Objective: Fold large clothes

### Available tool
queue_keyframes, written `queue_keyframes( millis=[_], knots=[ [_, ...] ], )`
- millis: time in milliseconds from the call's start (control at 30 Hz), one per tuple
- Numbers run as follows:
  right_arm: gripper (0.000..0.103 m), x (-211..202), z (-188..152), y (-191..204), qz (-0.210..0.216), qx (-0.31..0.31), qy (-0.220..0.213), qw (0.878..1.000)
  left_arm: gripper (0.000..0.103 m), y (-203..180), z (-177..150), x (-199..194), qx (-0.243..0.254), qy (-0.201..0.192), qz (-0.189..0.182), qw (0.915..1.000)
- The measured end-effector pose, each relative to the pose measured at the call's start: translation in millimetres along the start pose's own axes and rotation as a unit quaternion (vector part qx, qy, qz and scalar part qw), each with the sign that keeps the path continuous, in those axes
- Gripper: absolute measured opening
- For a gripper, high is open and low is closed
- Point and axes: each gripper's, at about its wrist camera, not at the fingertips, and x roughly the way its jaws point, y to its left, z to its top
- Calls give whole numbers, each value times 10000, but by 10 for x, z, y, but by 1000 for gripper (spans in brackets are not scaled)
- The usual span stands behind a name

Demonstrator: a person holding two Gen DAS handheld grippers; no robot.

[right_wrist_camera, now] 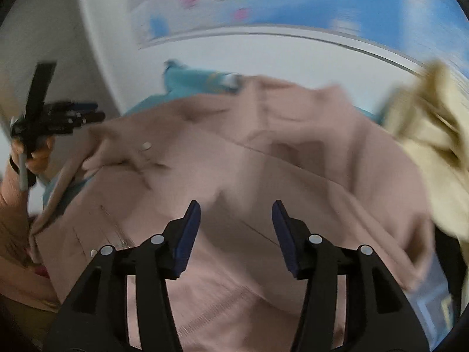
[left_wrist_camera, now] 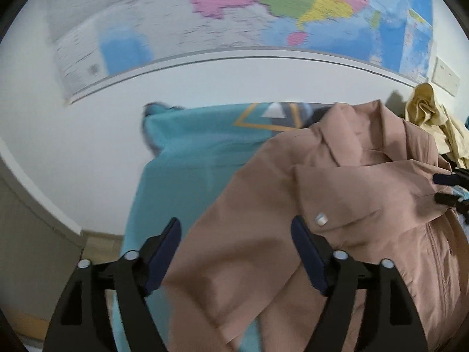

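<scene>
- Wall (left_wrist_camera: 73,135): white, at far left of the left wrist view; a coloured map (left_wrist_camera: 234,8) hangs on it above a pale rail.
- Teal bedspread (left_wrist_camera: 190,152): lies below the wall, with a yellow-lined pattern at its far end; it serves as the work surface.
- Left gripper (left_wrist_camera: 234,231): jaws stand wide apart, nothing pinched. Its right pad sits just beside a cuff, and pink cloth shows in the gap; whether it touches cannot be told.
- Pink jacket (left_wrist_camera: 351,176): spread on the bedspread, covering most of the centre and right. One sleeve is laid across the body, its cuff carrying a pale snap button (left_wrist_camera: 320,219). The collar points toward the far wall.
- Right gripper (right_wrist_camera: 236,214): jaws parted, no fabric between the pads; it hovers over the jacket's mid-body. The view is blurred.
- Person's hand (right_wrist_camera: 35,158): at the left edge of the right wrist view, gripping the other tool's handle.
- Cream garment (left_wrist_camera: 431,117): bunched at the far right, just beside the jacket's shoulder.
</scene>
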Motion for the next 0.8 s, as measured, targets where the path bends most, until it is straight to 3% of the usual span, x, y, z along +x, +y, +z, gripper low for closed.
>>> queue_keyframes(
  millis=[133, 233, 300, 433, 533, 567, 667, 800],
  knots=[
    [50, 498, 25, 130, 47, -149, 498, 9986, 77, 254, -276, -92, -202, 166, 136, 9996],
    [50, 604, -45, 41, 28, 21, 640, 9979, 77, 345, -470, -140, -217, 309, 113, 9992],
    [52, 512, -46, 56, 204, 161, 576, 9980, 78, 337, -580, -146, -188, 398, 58, 9990],
    [59, 301, 20, 353, 1013, -6, 315, 9944, 75, 228, -692, -76, 18, 592, -145, 9981],
    [61, 286, 54, 713, 1883, -145, 291, 9816, 29, 133, -667, 69, 43, 871, -330, 9956],
    [61, 309, 50, 845, 2168, -218, 333, 9754, 3, 137, -650, 108, -13, 933, -301, 9952],
    [67, 442, 16, 1314, 3084, -325, 558, 9490, 2, 215, -533, 69, -381, 885, -438, 9944],
    [77, 575, -22, 1847, 3637, -489, 764, 9271, 2, 214, -333, -293, -582, 472, -787, 9941]
  ],
)
